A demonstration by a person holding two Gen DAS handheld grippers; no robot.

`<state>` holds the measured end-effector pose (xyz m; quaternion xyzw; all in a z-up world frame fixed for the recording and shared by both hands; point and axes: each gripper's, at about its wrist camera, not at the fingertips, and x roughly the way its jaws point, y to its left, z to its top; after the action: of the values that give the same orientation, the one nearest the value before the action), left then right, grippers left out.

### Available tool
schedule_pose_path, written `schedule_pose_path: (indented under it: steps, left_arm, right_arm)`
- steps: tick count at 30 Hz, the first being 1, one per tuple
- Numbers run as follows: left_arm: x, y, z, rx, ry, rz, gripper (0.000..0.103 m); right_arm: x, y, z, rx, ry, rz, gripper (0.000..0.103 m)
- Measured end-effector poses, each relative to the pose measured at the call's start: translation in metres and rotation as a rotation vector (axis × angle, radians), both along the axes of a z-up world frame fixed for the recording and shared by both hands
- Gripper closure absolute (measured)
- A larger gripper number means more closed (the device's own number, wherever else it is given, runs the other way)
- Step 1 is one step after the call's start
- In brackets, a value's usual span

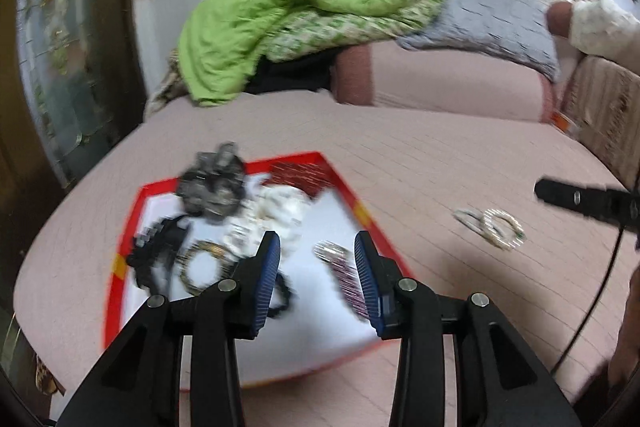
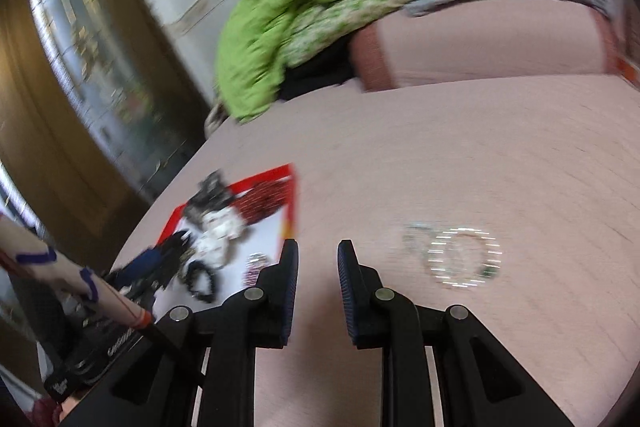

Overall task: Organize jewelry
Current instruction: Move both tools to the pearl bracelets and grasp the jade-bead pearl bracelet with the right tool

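Two bangles (image 2: 460, 257) out on the pink bed (image 2: 460, 147), well apart from the red-rimmed tray (image 1: 128, 223). Everything else already in there: dark tangle (image 1: 212, 183) at the far end, white beaded piece (image 1: 280, 207) mid-tray, red beaded bit (image 1: 304, 173) in the far corner, black chain (image 1: 160, 247) on the left side, gold ring-shaped bangle (image 1: 202, 265) beside it, silver-and-pink piece (image 1: 340, 267) on the right side. Mostly done, going by that, though all heaped rather than sorted.

Left tongs (image 1: 316, 267) over the near part of the tray, jaws apart with nothing between them, silver-and-pink piece lying on the tray floor just under the right pad. Released, so probably a fresh drop-off, but only a guess. Right tongs (image 2: 318, 283) over bare bed between tray and bangles, jaws narrowly apart, nothing pinched. Empty too.

Left to do: those two bangles, touching or overlapping each other, hard to tell with the motion blur. Closest to the right tongs, so likely the next pick. Thin and flat on soft bedding, so could be fiddly to get a pad under. Maybe some tidying inside the tray after that.

Green quilt (image 1: 256, 15) and pillow (image 1: 440, 83) heaped at the back, not part of it.
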<state>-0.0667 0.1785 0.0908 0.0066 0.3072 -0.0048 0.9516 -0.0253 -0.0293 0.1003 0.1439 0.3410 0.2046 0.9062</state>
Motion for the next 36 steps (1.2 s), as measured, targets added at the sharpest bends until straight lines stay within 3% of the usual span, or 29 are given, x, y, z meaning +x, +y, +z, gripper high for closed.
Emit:
schedule_pose_path:
  steps: [8, 17, 21, 26, 36]
  left_arm:
    - [-0.018, -0.066, -0.005, 0.002, 0.052, -0.148, 0.065]
    - [0.001, -0.108, -0.015, -0.037, 0.148, -0.196, 0.065]
    - [0.022, -0.111, -0.014, -0.048, 0.176, -0.188, 0.065]
    - [0.052, -0.108, -0.013, -0.066, 0.199, -0.169, 0.065]
    - [0.09, -0.108, -0.021, -0.076, 0.239, -0.151, 0.065]
  right_arm:
    - [-0.014, -0.095, -0.011, 0.014, 0.044, -0.172, 0.08]
    - [-0.009, -0.135, -0.037, 0.052, 0.112, -0.205, 0.076]
    - [0.006, -0.13, -0.046, 0.073, 0.144, -0.182, 0.07]
    - [0.035, -0.107, -0.059, 0.017, 0.185, -0.124, 0.068]
    - [0.079, -0.062, -0.086, -0.235, 0.217, -0.035, 0.07]
